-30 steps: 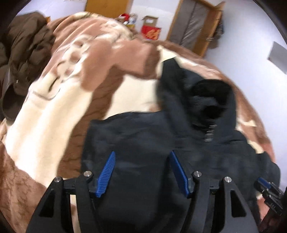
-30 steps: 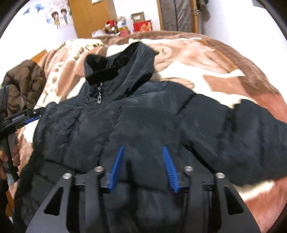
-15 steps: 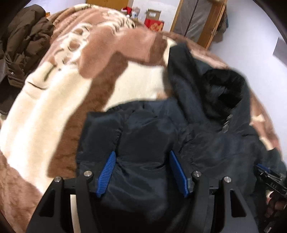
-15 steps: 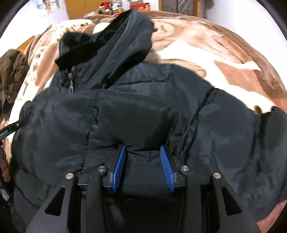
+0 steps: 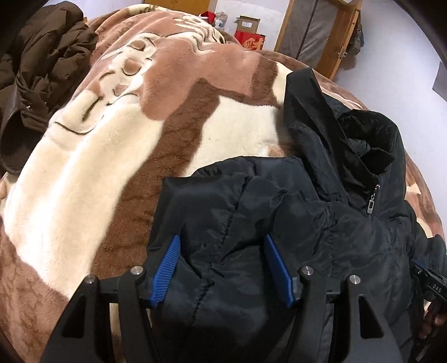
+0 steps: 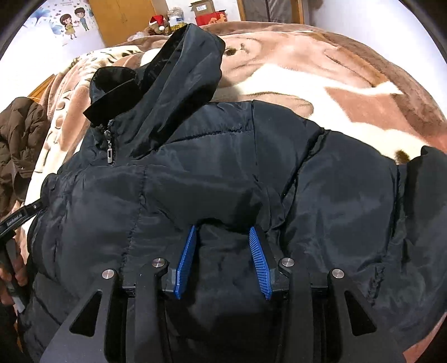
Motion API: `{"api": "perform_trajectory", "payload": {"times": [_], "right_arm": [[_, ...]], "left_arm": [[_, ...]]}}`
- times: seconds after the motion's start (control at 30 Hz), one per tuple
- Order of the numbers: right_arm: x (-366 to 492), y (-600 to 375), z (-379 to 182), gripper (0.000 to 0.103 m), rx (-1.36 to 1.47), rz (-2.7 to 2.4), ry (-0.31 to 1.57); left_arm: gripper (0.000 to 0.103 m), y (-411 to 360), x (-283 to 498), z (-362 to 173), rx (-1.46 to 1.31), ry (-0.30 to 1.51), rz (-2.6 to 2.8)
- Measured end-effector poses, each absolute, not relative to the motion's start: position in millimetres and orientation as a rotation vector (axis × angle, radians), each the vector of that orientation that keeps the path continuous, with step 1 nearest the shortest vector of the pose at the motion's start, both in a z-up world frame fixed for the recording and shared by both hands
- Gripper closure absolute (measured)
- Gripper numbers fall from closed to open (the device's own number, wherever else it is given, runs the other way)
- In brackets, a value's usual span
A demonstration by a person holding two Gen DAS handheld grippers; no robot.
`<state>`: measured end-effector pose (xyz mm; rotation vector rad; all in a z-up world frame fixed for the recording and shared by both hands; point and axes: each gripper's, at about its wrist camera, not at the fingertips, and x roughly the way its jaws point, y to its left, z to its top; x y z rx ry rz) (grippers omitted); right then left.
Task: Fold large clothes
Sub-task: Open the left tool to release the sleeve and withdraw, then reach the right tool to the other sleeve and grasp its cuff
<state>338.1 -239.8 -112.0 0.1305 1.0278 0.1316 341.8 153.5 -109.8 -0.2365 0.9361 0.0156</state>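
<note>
Both tongs, left tongs (image 5: 222, 265) and right tongs (image 6: 222, 261), grip bunched black puffer jacket (image 6: 223, 173); since a second ago lowered onto the blanketed bed (image 5: 83, 167), front-up, ready for folding.

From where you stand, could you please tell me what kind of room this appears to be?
Most likely a bedroom: a plush brown-and-cream fleece blanket covers a bed, a wooden wardrobe stands behind, and a cartoon wall sticker decorates the wall.
</note>
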Motion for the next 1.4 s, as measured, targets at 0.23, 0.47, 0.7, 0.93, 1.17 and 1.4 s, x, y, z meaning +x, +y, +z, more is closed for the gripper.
{"api": "perform_trajectory", "payload": {"times": [0.23,0.47,0.7,0.93,1.17,1.4], "right_arm": [[270,-254,-63,0.063,0.142,0.105,0.934],[178,-275,-35,0.063,0.2,0.06,0.894],[109,-299,-8,0.063,0.226,0.001,0.854],[77,-332,4,0.062,0.266,-0.06,0.815],[79,-366,-1,0.06,0.339,-0.108,0.812],[98,-399,-21,0.057,0.383,-0.163,0.83]], "left_arm": [[0.04,134,289,-59,-0.218,0.869,-0.042],[0.04,88,207,-14,-0.176,0.824,-0.113],[0.04,49,144,11,-0.16,0.812,-0.154],[0.039,20,118,28,-0.111,0.804,-0.188],[0.039,-2,126,42,-0.065,0.779,-0.191],[0.039,-18,148,30,-0.015,0.795,-0.181]]}}
